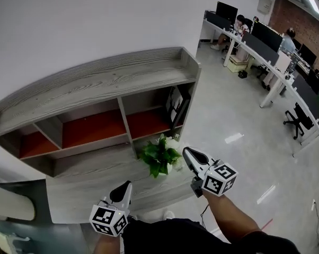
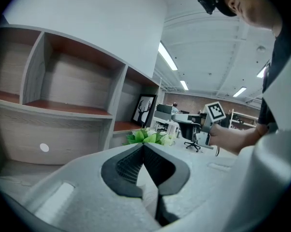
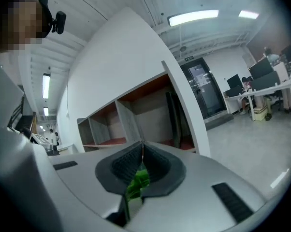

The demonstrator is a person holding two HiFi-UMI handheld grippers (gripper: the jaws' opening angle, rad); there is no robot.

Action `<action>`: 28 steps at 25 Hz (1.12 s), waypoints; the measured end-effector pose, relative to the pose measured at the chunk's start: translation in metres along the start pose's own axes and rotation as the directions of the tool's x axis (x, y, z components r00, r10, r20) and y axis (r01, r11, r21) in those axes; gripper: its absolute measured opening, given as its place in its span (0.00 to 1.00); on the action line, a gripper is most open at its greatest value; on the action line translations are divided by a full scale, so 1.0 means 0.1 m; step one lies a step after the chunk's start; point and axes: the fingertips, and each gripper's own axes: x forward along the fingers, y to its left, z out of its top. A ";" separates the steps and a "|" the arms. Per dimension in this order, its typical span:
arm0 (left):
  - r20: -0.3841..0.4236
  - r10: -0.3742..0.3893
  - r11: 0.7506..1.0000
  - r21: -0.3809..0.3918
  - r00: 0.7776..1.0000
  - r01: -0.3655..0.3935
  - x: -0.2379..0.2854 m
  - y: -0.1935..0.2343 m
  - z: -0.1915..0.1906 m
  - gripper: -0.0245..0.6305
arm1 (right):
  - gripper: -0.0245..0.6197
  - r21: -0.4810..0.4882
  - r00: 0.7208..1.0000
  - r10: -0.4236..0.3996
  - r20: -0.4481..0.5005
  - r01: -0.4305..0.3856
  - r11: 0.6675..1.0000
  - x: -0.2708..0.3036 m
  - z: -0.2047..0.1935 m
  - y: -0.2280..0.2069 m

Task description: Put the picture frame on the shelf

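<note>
Head view: we see the picture frame [image 1: 175, 107] already standing in the shelf's [image 1: 96, 81] right-end compartment, with a plant [image 1: 160, 156] on the ledge just below. The left gripper [image 1: 129, 184] and right gripper [image 1: 187, 152] are in front of the shelf, apart from the frame.

Left gripper view: jaws clenched together, nothing between.

Right gripper view: jaws pressed together, empty.

We judge the placing done. Next move: pull the 2 grippers clear of the shelf.

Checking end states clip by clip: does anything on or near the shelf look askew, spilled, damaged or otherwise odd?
Nothing stands out. The picture frame stands on edge in the rightmost compartment of the shelf. The plant sits on the ledge below it, and nothing around it looks spilled or broken.
</note>
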 end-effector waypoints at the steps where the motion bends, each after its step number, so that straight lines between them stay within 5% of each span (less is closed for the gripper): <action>1: 0.002 0.002 1.000 -0.003 1.000 -0.002 0.00 -0.07 -0.01 0.05 | 0.07 0.017 1.000 0.024 -0.010 -0.024 1.000 -0.07 -0.09 0.04; 7: 0.018 0.018 1.000 -0.003 1.000 -0.018 -0.11 -0.46 -0.05 0.05 | 0.06 0.214 0.985 0.169 -0.038 -0.157 0.964 -0.39 -0.54 0.12; 12: -0.021 0.021 0.998 0.052 1.000 -0.020 -0.17 -0.59 -0.10 0.05 | 0.06 0.174 0.980 0.199 -0.015 -0.193 0.966 -0.56 -0.56 0.34; 28: -0.039 -0.100 0.993 0.054 0.994 0.102 -0.94 -0.54 -0.31 0.05 | 0.06 0.108 0.997 0.064 -0.044 -0.059 0.992 -0.94 -0.87 1.34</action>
